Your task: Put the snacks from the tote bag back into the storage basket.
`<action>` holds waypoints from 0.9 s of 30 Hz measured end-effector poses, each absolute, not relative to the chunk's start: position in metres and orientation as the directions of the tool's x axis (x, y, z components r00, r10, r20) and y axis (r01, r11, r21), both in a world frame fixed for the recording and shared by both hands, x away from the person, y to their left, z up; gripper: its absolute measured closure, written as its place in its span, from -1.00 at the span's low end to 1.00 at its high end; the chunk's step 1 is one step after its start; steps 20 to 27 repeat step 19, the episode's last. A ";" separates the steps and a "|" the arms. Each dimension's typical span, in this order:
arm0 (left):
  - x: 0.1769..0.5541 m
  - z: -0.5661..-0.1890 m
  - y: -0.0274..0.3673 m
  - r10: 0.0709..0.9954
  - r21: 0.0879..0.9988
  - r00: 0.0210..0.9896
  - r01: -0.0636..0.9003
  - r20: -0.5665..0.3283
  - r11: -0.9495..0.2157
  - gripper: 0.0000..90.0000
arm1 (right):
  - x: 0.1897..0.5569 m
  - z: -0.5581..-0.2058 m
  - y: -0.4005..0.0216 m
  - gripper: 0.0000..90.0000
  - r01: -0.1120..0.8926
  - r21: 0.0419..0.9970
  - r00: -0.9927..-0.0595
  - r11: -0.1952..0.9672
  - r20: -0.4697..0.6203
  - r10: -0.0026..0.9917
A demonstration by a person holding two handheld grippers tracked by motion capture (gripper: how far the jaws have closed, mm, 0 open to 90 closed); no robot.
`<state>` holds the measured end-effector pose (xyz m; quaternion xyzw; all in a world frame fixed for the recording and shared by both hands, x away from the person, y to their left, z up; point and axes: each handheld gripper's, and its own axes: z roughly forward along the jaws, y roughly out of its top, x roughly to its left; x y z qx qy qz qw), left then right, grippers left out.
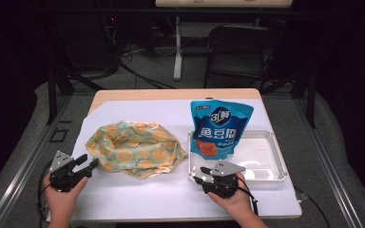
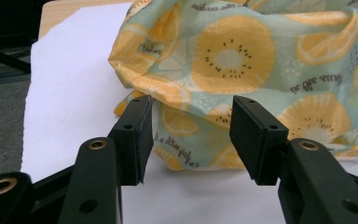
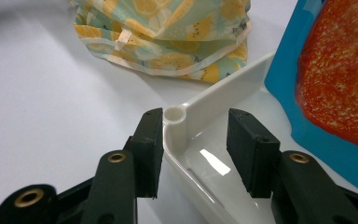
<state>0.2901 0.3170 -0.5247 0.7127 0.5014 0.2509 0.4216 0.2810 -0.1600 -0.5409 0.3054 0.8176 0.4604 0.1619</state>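
A crumpled cloth bag (image 1: pixel 135 147) printed with orange slices lies on the white sheet at the table's middle left. My left gripper (image 1: pixel 88 164) is open just in front of the bag's near left edge (image 2: pixel 191 126), jaws apart with nothing between them. A blue snack pouch (image 1: pixel 220 128) with a red picture lies tilted over the far left part of a white plastic tray (image 1: pixel 271 161). My right gripper (image 1: pixel 200 175) is open, its jaws straddling the tray's near left corner (image 3: pixel 175 114). The pouch (image 3: pixel 335 70) fills the right side of that view.
A white sheet (image 1: pixel 171 197) covers most of the wooden tabletop. Beyond the table stand a dark chair (image 1: pixel 240 47) and a desk leg (image 1: pixel 177 47) with cables on the floor. Bare sheet lies between the two grippers along the near edge.
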 end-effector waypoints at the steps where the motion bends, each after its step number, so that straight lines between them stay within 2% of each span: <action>1: 0.290 -0.525 0.317 0.926 0.853 0.371 0.503 -0.066 -0.141 0.09 | 0.281 -0.541 -0.160 0.25 0.352 0.851 -0.761 0.391 0.017 0.648; 27: 0.295 -0.530 0.315 0.925 0.839 0.373 0.523 -0.068 -0.149 0.05 | 0.282 -0.544 -0.159 0.22 0.364 0.847 -0.763 0.388 0.032 0.646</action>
